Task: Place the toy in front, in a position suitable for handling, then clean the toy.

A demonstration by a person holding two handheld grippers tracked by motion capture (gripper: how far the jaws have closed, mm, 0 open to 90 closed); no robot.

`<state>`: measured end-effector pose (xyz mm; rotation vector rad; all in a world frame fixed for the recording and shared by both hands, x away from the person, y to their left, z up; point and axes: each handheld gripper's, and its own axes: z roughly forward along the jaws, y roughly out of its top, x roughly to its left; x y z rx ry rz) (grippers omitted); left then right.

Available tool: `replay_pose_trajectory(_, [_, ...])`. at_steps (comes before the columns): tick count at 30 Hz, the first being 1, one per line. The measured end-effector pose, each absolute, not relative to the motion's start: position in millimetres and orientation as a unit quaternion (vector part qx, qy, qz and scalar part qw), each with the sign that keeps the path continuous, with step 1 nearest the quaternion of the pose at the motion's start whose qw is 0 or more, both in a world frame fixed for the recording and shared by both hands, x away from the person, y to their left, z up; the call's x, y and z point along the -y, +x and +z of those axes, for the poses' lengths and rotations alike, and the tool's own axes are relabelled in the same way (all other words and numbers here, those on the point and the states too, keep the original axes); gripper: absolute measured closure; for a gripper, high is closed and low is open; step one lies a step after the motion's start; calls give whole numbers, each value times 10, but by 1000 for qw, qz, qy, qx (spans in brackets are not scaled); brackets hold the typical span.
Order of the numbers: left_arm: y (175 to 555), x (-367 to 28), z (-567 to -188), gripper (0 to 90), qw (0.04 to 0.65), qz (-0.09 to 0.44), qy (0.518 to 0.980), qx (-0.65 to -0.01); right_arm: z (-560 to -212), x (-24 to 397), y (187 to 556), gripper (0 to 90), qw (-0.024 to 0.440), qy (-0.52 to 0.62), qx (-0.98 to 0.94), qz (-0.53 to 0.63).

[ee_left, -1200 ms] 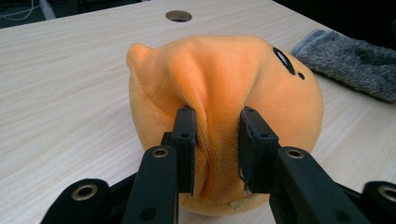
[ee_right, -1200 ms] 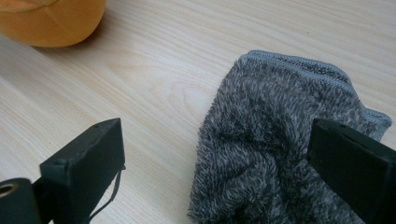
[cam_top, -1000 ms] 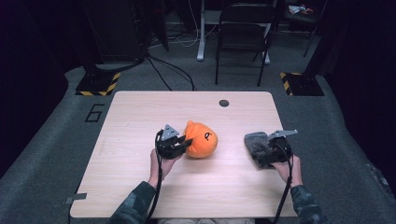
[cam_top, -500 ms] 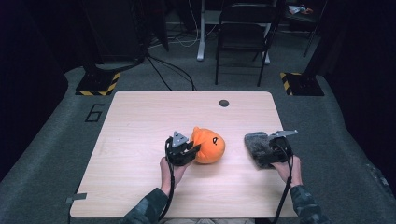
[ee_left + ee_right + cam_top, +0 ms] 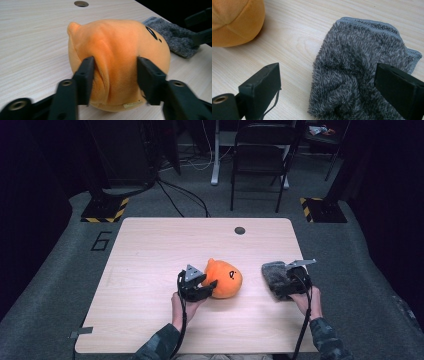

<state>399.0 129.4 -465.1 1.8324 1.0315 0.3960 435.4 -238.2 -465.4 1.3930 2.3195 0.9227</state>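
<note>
orange plush toy (image 5: 235, 21) cut off at frame edge; grey cloth (image 5: 362, 72) partly cropped

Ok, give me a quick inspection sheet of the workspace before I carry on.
Surface: pale wood table with a round grommet hole.
Job's things: orange plush toy mid-table; grey fuzzy cloth to its right, apart from it.
Clutter: nothing seen.
Grippers: left gripper has just been opening, jaws either side of the plush; right gripper open, cloth lying between its jaws.
Cables: one trails back from each gripper along the forearm; more lie on the floor behind.
Surroundings: grey carpet, folding chair, hazard-striped bases.
</note>
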Motion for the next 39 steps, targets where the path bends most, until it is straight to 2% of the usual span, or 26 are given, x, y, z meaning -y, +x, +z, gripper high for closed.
replay_pose_trajectory(4, [3941, -1441, -4531, 308, 493, 181, 750, -402, -4655, 2404, 4370, 64, 143, 477, -807, 319])
replay_pose_trajectory(7, [3926, -1554, -4512, 270, 494, 182, 753, -393, -4652, 2408, 4379, 64, 148, 478, -806, 316])
replay_pose_trajectory(10, [3931, -1644, -4539, 262, 487, 190, 759, -388, -4642, 2401, 4384, 64, 149, 481, -805, 315])
replay_pose_trajectory(13, [3955, -1706, -4602, 262, 487, 175, 767, -380, -4633, 2396, 4395, 64, 150, 483, -803, 315])
replay_pose_trajectory(20, [4041, -1736, -4728, 340, 466, 141, 786, -381, -4629, 2435, 4393, 60, 155, 488, -799, 314])
replay_pose_trajectory(28, [4089, -1644, -4815, 382, 451, 111, 804, -370, -4616, 2470, 4382, 64, 165, 490, -796, 315])
replay_pose_trajectory(39, [4069, -1633, -4832, 600, 451, 106, 812, -355, -4625, 2492, 4386, 59, 165, 491, -795, 316])
